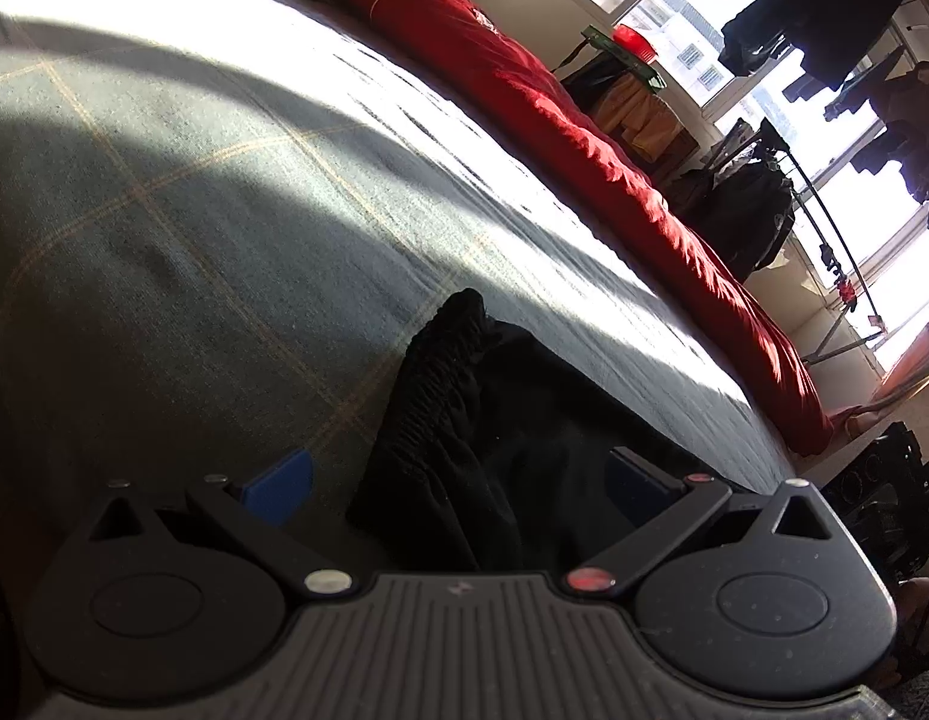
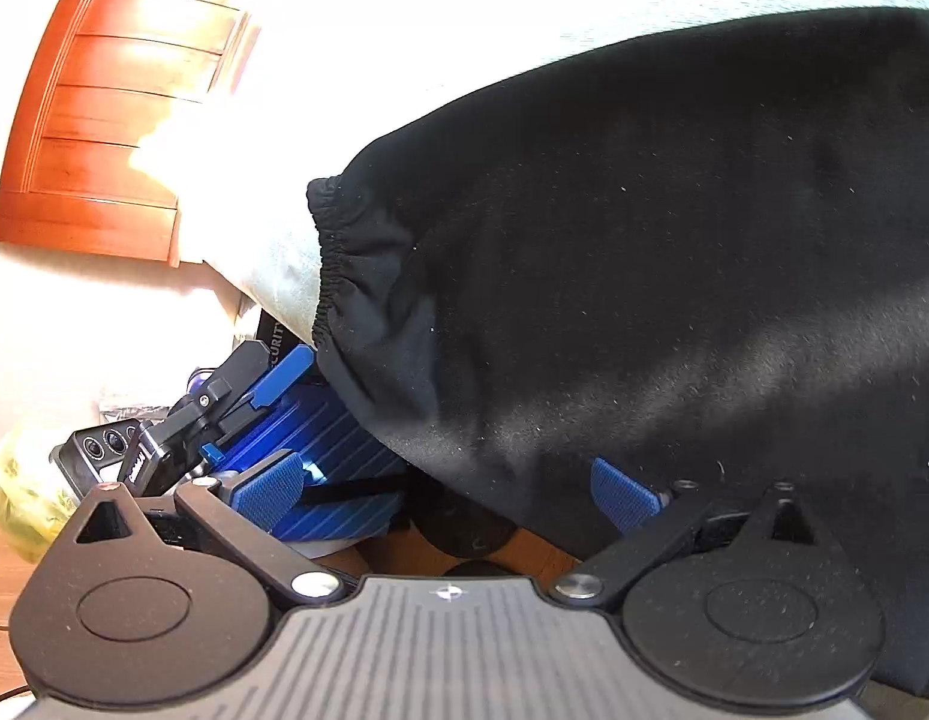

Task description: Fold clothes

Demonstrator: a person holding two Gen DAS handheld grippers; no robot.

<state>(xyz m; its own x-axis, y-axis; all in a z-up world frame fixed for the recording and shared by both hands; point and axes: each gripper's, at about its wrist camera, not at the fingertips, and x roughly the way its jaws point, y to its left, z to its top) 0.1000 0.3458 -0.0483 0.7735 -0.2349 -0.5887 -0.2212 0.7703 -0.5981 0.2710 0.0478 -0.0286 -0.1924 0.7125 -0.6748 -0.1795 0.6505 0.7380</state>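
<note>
Black garment (image 1: 464, 420) lies on the bed (image 1: 194, 210), elastic hem bunched up; its lower part runs out of frame. Left tongs (image 1: 458, 480) and right tongs (image 2: 446, 492) both spread wide around the cloth, no pinch. Blue ribbed case (image 2: 332, 468) below the bed edge, half hidden by fabric, contents can't tell.

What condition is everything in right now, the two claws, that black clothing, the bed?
Left gripper: open, fingers either side of the gathered band.
Right gripper: open, at the garment's edge.
Black garment: lying spread on the bed, not gripped.
Bed: covered by a grey checked sheet, partly sunlit.
Red quilt: bunched along the far edge.
</note>
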